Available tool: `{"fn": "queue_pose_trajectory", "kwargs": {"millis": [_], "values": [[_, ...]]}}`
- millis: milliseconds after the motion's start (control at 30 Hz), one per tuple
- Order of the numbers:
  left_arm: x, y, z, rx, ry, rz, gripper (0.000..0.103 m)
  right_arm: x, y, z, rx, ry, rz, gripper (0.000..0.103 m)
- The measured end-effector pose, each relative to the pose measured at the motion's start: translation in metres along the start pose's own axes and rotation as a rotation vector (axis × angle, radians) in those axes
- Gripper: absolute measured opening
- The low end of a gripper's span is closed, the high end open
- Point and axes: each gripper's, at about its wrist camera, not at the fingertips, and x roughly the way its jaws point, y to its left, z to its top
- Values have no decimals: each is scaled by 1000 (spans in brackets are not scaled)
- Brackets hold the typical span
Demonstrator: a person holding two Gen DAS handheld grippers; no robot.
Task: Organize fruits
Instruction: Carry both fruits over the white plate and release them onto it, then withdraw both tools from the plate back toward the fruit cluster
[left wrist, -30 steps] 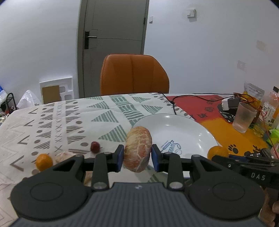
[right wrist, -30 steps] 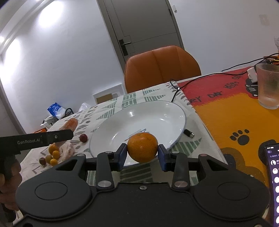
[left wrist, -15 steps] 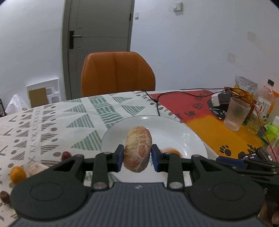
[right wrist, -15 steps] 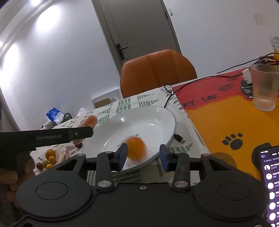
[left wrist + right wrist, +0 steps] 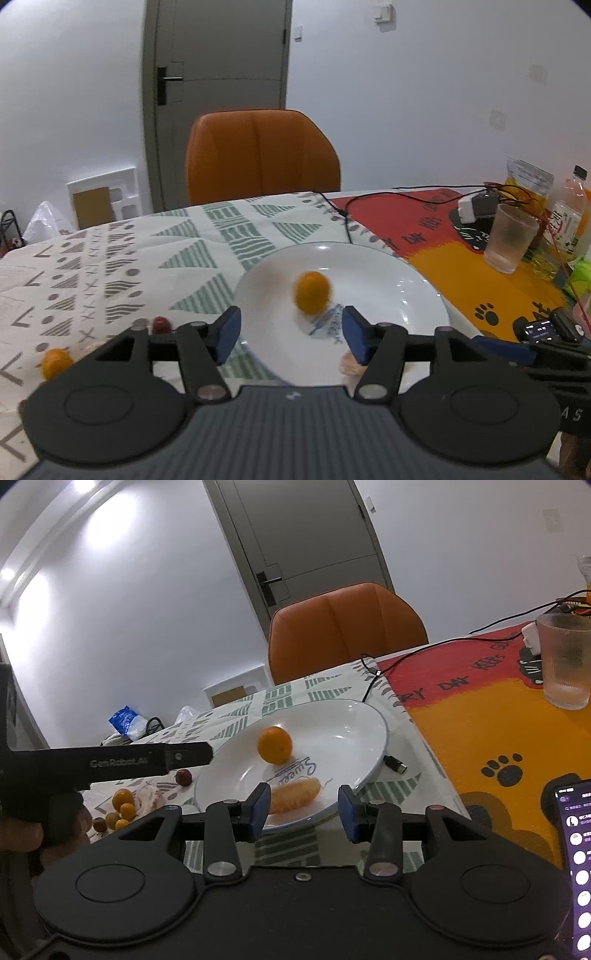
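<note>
A white plate (image 5: 406, 280) (image 5: 354, 723) lies on the patterned cloth. A round orange (image 5: 312, 297) (image 5: 274, 744) sits in its middle. A peeled orange (image 5: 295, 800) lies at the plate's near edge; in the left wrist view only a bit of it (image 5: 349, 365) shows behind the right finger. My left gripper (image 5: 291, 338) is open and empty above the plate's near edge. My right gripper (image 5: 303, 812) is open and empty just before the plate. Several small fruits remain on the cloth: a red one (image 5: 161, 324) (image 5: 183, 776) and small oranges (image 5: 56, 362) (image 5: 123, 798).
A frosted glass (image 5: 511, 239) (image 5: 563, 661), bottles (image 5: 569, 214) and a charger with cables (image 5: 476, 206) stand on the orange-red mat at right. A phone (image 5: 576, 856) lies near right. A USB plug (image 5: 395, 763) lies by the plate. An orange chair (image 5: 258, 155) stands behind.
My left gripper opened and let the peeled orange drop onto the plate's near edge. The round orange, released by my right gripper, came to rest mid-plate. Both grippers drew back slightly.
</note>
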Motion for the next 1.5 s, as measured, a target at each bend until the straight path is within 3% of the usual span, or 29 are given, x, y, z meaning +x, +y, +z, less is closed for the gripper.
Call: {"fn": "queue_pose_trajectory", "kwargs": {"millis": [400, 633, 800, 1100, 1500], "values": [[-31, 41, -6, -49, -24, 99, 77, -1, 12, -3, 4, 8, 22, 43], [-46, 59, -15, -65, -19, 137, 88, -1, 28, -3, -24, 9, 37, 59], [-56, 71, -22, -82, -21, 167, 90, 1, 41, -3, -46, 7, 56, 70], [-75, 96, -33, -133, -29, 227, 95, 6, 62, -8, -77, 21, 101, 81], [-101, 132, -47, -193, -27, 292, 96, 21, 96, -15, -120, 61, 175, 83]]}}
